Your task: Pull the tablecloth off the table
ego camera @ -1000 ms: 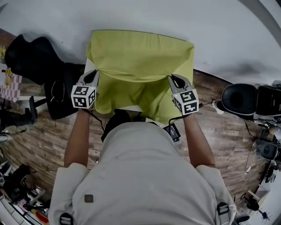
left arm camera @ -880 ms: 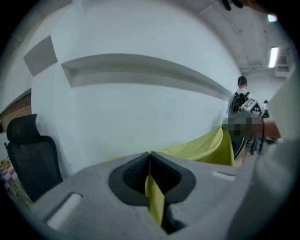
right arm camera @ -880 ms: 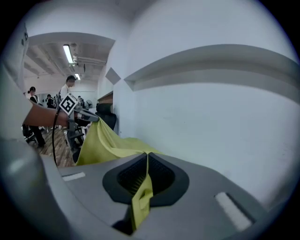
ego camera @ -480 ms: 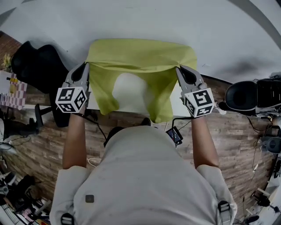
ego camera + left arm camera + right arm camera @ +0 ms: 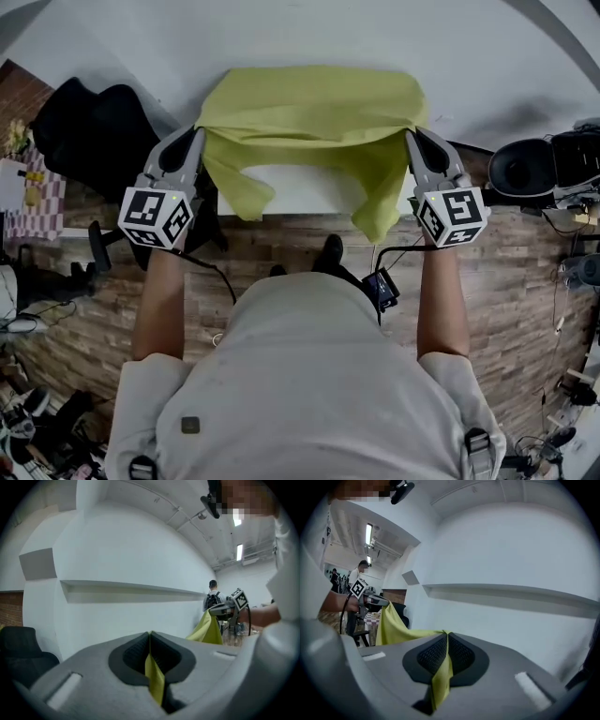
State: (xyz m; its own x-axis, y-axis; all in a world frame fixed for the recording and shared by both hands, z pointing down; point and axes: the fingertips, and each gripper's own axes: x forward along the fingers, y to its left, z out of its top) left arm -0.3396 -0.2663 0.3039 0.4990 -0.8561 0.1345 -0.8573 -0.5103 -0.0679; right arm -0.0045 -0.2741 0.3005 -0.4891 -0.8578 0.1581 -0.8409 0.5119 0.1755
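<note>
1. the lifted yellow-green tablecloth, upper centre, hides most of the table; only a white strip shows.
2. left gripper and right gripper each clench a tablecloth corner.
3. wood-plank floor, white wall.

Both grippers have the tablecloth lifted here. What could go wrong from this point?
The left gripper and right gripper each pinch only a thin fold of the tablecloth, so a corner might slip free. The cloth's far part lies over the table; it could catch on the far edge when pulled.
</note>
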